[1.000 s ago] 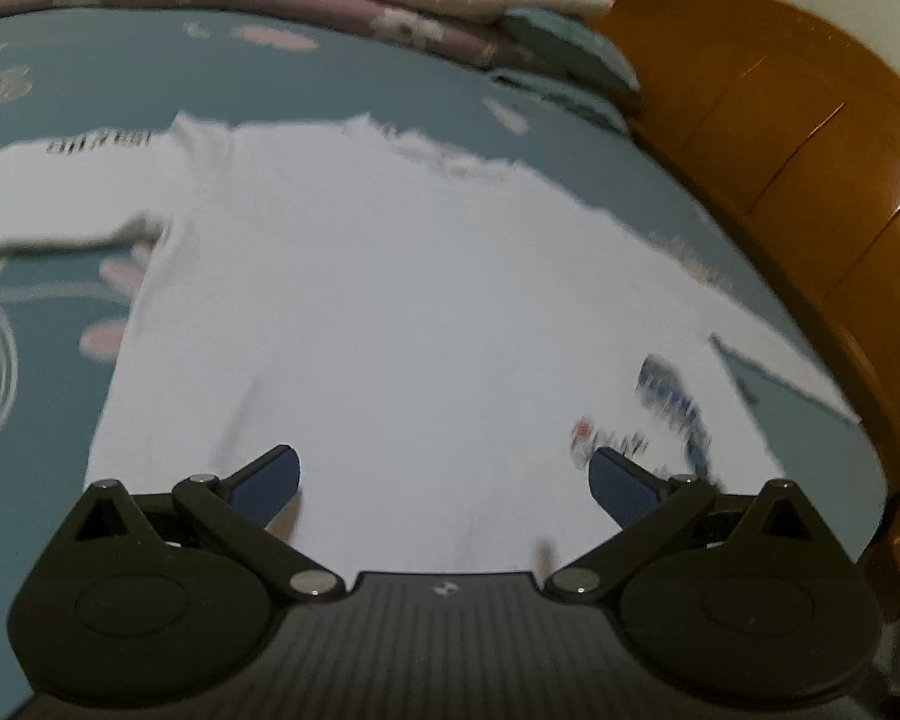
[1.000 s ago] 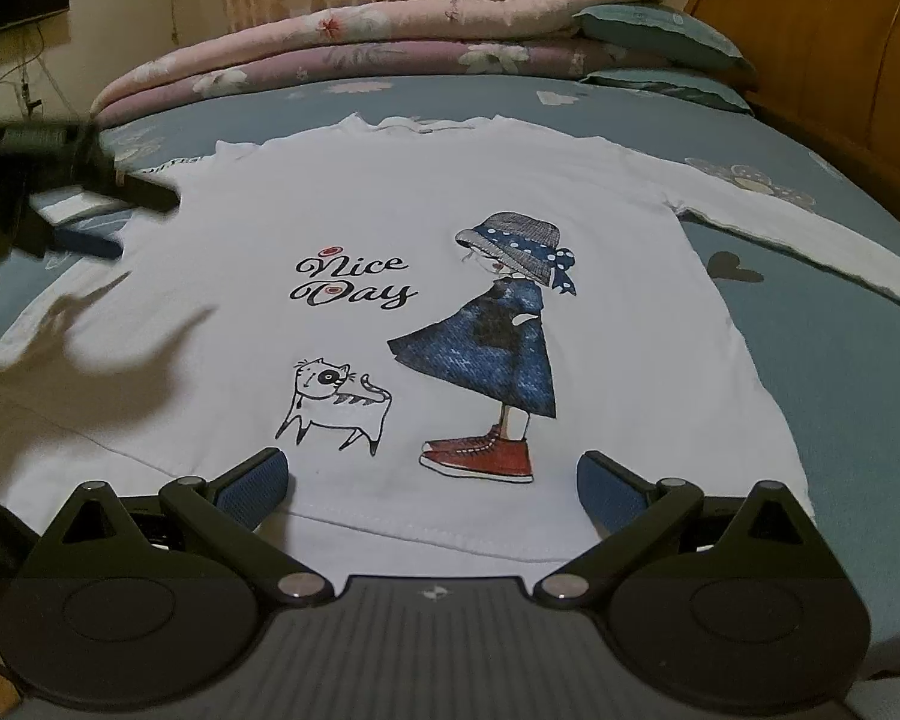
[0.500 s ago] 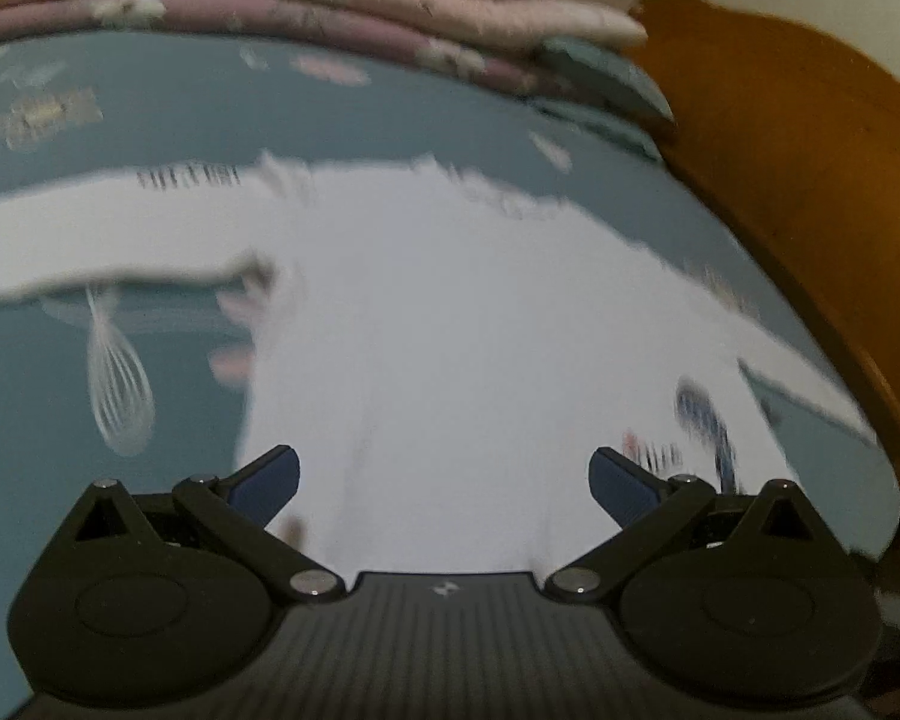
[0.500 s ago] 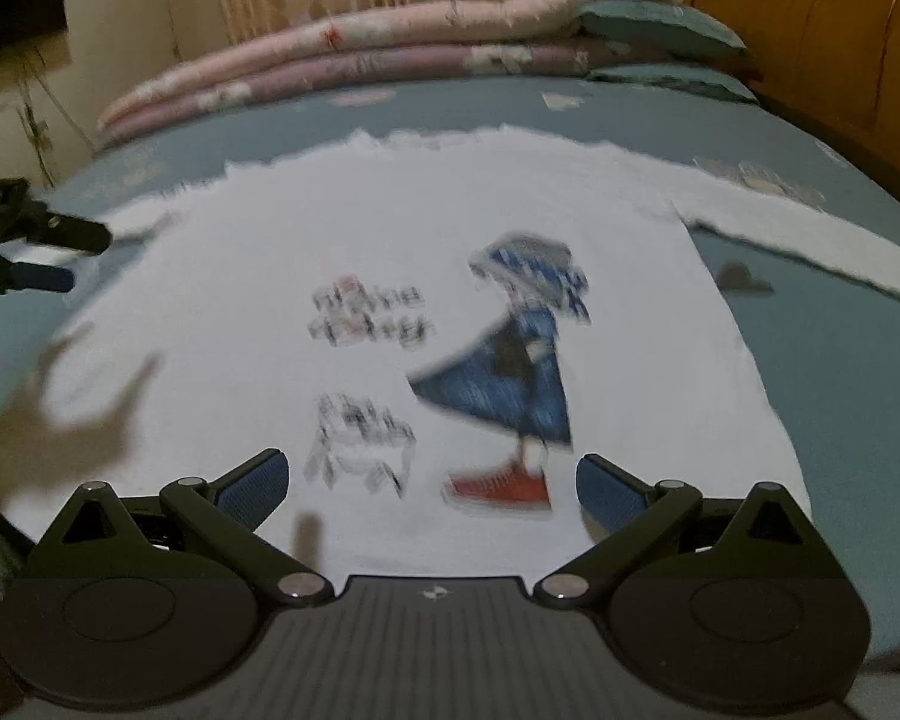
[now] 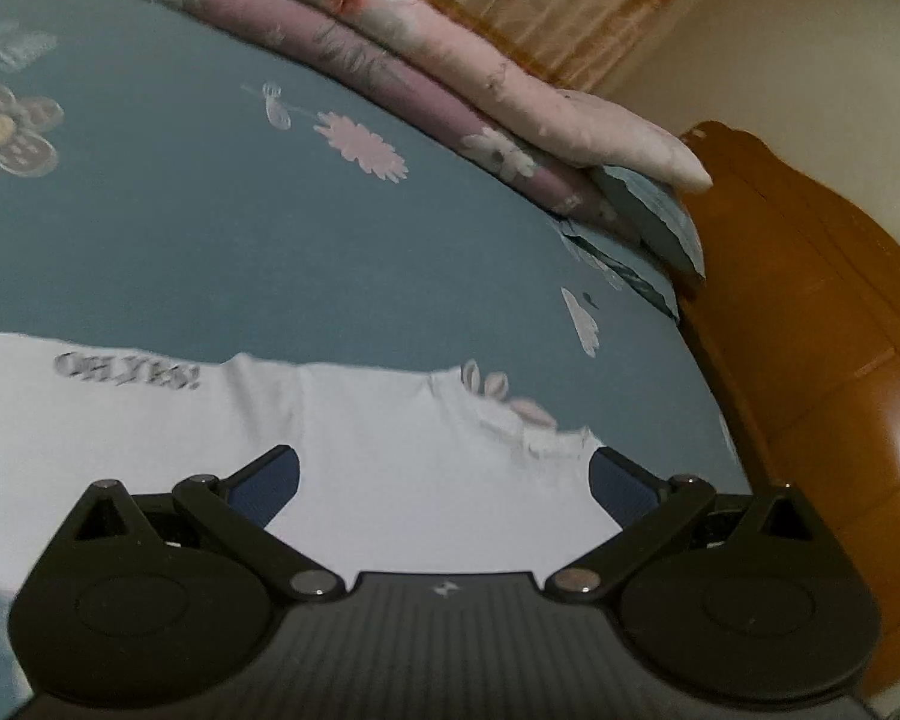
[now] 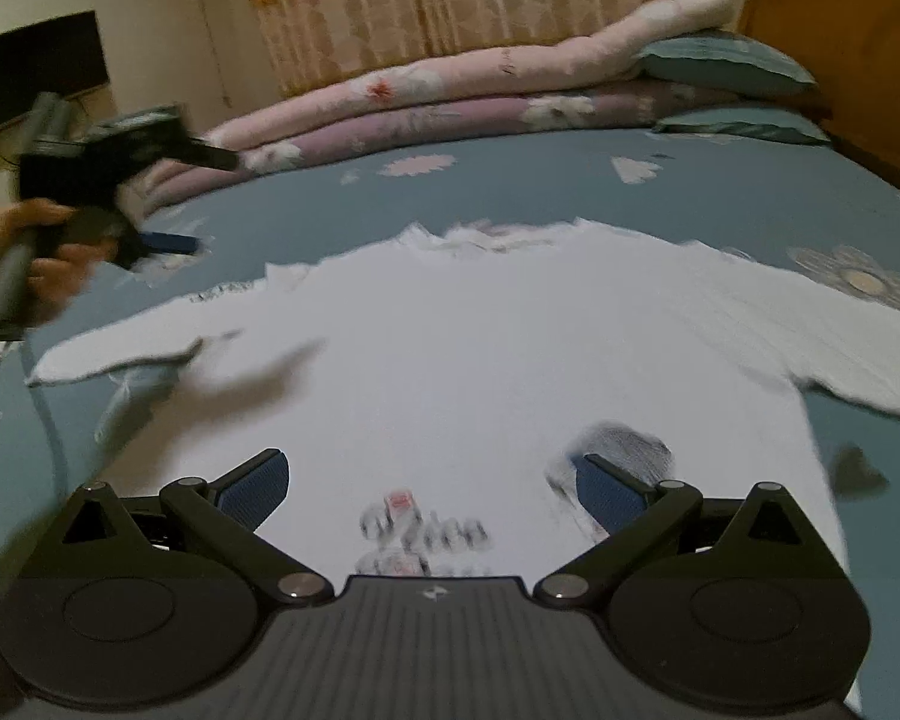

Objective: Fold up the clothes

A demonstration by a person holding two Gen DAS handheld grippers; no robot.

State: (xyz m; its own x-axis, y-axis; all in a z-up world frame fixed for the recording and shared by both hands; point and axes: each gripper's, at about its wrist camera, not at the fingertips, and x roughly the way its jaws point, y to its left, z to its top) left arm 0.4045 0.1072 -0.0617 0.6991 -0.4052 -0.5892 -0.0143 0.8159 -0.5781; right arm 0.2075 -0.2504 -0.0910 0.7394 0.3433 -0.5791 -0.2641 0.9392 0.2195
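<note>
Shirt point(image 6: 480, 360): flat on bed point(image 6: 750, 192), under both hand-held grippers
Left hand-held gripper point(image 5: 444, 480): agape, empty; right hand-held gripper point(image 6: 429, 483): agape, empty

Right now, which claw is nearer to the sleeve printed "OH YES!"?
Left. The left claw hangs open above the shirt's shoulder, just beside the printed sleeve. The right claw is open over the white shirt chest print, farther away.
</note>
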